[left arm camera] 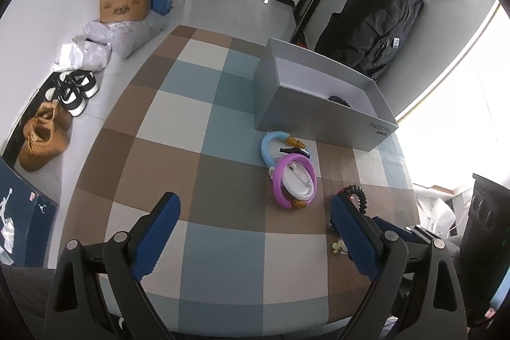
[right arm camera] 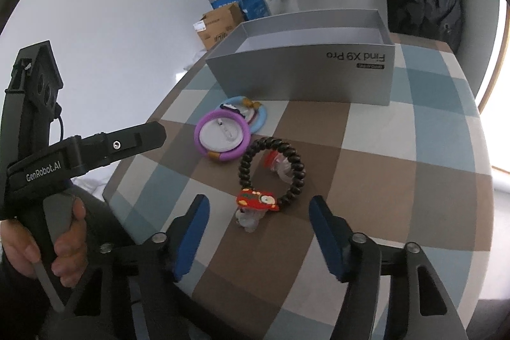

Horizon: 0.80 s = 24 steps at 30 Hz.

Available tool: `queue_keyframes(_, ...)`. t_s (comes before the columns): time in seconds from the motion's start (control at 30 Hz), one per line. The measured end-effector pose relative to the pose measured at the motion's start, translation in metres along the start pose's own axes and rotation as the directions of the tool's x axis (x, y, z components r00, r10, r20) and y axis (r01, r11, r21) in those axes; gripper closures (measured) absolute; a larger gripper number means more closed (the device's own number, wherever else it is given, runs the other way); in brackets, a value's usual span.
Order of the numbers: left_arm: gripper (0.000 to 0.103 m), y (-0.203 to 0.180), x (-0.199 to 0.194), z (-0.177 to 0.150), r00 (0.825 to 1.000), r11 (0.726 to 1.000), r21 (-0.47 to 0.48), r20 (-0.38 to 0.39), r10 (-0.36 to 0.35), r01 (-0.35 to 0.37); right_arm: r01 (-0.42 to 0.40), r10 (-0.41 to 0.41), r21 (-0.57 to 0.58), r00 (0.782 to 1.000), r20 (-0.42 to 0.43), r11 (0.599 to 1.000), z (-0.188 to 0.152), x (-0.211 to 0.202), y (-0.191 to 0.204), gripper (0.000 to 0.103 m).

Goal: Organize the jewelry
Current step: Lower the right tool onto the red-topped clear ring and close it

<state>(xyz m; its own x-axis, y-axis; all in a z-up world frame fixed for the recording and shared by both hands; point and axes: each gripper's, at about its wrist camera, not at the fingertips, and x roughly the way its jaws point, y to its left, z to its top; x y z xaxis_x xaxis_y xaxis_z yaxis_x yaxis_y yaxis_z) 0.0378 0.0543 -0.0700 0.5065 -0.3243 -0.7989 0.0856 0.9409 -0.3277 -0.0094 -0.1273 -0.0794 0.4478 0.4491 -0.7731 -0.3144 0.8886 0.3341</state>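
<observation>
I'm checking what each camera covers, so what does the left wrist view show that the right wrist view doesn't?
Only the left wrist view shows the shoes on the floor and a dark coiled band already inside the grey box.

Only the right wrist view shows the red charm on the black coiled bracelet, a hand gripping the left gripper's handle, and the right gripper open around that charm.

Both show the checked tablecloth, the purple ring, the blue ring and the cardboard box.

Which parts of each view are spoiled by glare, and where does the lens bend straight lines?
Left wrist view: the window at right is blown out white, and the checked tablecloth bulges outward. Right wrist view: glare only along the right edge; the grey box has curved edges.
</observation>
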Motion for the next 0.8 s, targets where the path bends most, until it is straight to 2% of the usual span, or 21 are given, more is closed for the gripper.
queue_keyframes(0.03,0.010,-0.001,0.000,-0.001,1.000,1.000,0.000,-0.004,-0.002,0.002,0.006,-0.006,-0.004,1.000,-0.005,1.000,0.000,0.001,0.001,0.048)
queue_keyframes(0.2,0.010,-0.005,-0.002,0.000,1.000,1.000,0.020,-0.004,-0.009,0.009,0.027,-0.027,0.006,0.999,-0.026,1.000,0.002,0.010,-0.001,0.072)
queue_keyframes(0.27,0.010,-0.006,-0.002,-0.001,1.000,1.000,0.025,-0.007,-0.010,0.010,0.031,-0.031,0.013,0.999,-0.022,0.999,0.001,0.009,-0.002,0.074)
queue_keyframes(0.37,0.010,-0.007,0.000,-0.003,1.000,1.000,0.027,-0.021,-0.015,0.015,0.016,-0.015,0.018,1.000,-0.023,1.000,0.000,0.008,-0.001,0.087)
queue_keyframes(0.47,0.010,-0.008,0.002,-0.003,0.999,0.999,0.033,-0.031,-0.023,0.024,0.035,-0.035,-0.001,0.999,-0.014,0.999,-0.001,0.006,0.002,0.087)
queue_keyframes(0.63,0.010,-0.014,-0.002,-0.003,0.999,0.998,0.051,-0.017,-0.043,0.044,0.016,-0.016,-0.005,1.000,0.011,1.000,-0.001,-0.003,0.002,0.087)
queue_keyframes(0.8,0.011,-0.021,-0.003,-0.005,0.997,0.995,0.065,-0.021,-0.077,0.078,0.011,-0.012,0.030,0.999,0.043,0.999,-0.003,-0.017,-0.004,0.087)
